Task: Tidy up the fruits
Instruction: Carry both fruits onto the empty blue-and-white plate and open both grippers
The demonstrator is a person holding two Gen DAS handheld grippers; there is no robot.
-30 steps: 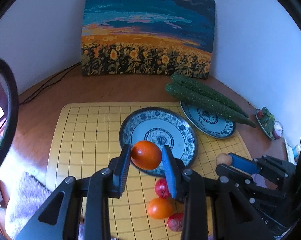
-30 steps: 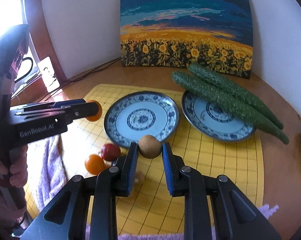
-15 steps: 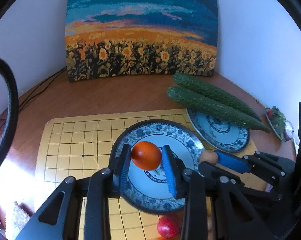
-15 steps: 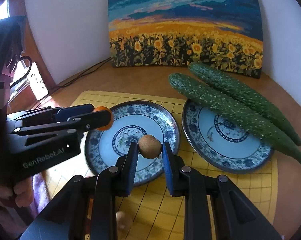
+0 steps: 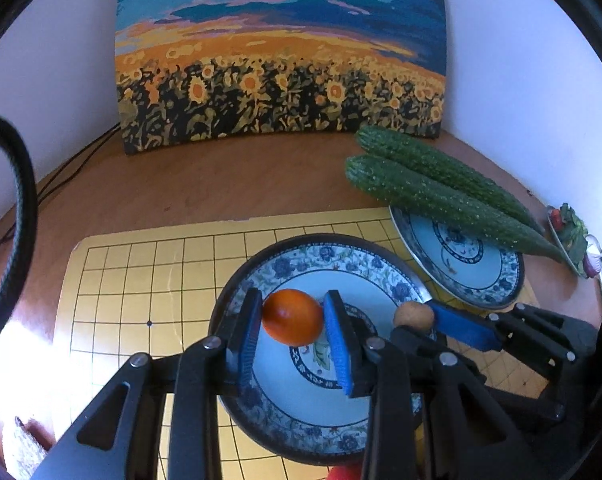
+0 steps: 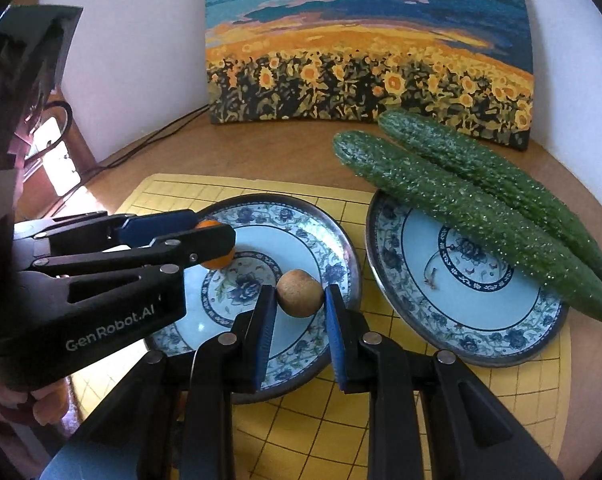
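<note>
My left gripper (image 5: 293, 322) is shut on an orange fruit (image 5: 292, 317) and holds it over the near blue-and-white plate (image 5: 321, 256). My right gripper (image 6: 300, 300) is shut on a small brown round fruit (image 6: 299, 293) over the same plate (image 6: 301, 216). The right gripper also shows in the left wrist view (image 5: 429, 320) with the brown fruit (image 5: 413, 315). The left gripper shows in the right wrist view (image 6: 211, 240) with the orange fruit (image 6: 217, 260). A red fruit (image 5: 343, 472) peeks in at the bottom edge.
A second blue-and-white plate (image 6: 441, 320) stands to the right with two cucumbers (image 6: 461, 200) across its far rim. Both plates sit on a yellow grid mat (image 5: 141, 280). A sunflower painting (image 5: 281, 80) leans on the wall behind. A small dish (image 5: 573, 236) sits far right.
Both grippers have moved forward with their fruits from over the mat to over the near plate. The loose fruits on the mat have dropped out of sight behind the grippers.
</note>
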